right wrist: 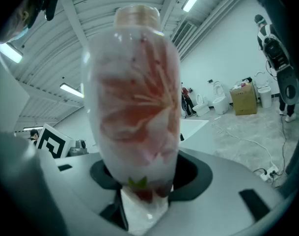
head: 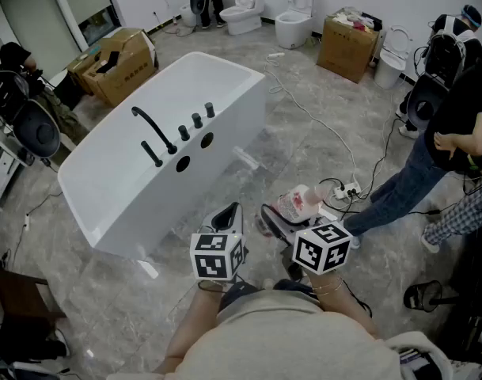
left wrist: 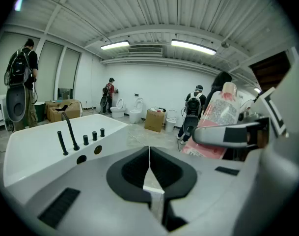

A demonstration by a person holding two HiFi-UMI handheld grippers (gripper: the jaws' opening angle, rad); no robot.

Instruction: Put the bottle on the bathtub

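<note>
- The white bathtub (head: pixel 106 204) stands in the middle of the grey floor. It looks empty, with a black tap (head: pixel 155 130) and knobs along its flat near ledge. Nothing sits on that ledge yet, so the drop-off spot is free.
- A cardboard box (head: pixel 118 66) lies beyond the tub, and there are toilets by the far wall. None of it stands in the way.
- The right claw (head: pixel 282 214) is clamped on the bottle, with both pads pressing its lower body. The right gripper view shows the bottle filling the gap between the jaws.
- The left claw (head: pixel 229 214) hangs just beside the right one, its jaws pressed together with nothing between them. It seems to have no part in this step.
- The bottle (head: pixel 301 203) is clear plastic with a pink and red label and a pale cap. It is off the floor in the right claw, near the tub's side but not over it.
- My guess is that the pickup is done and the job is roughly halfway along. What's left is to carry the bottle across to the ledge, stand it upright there, and let go.
</note>
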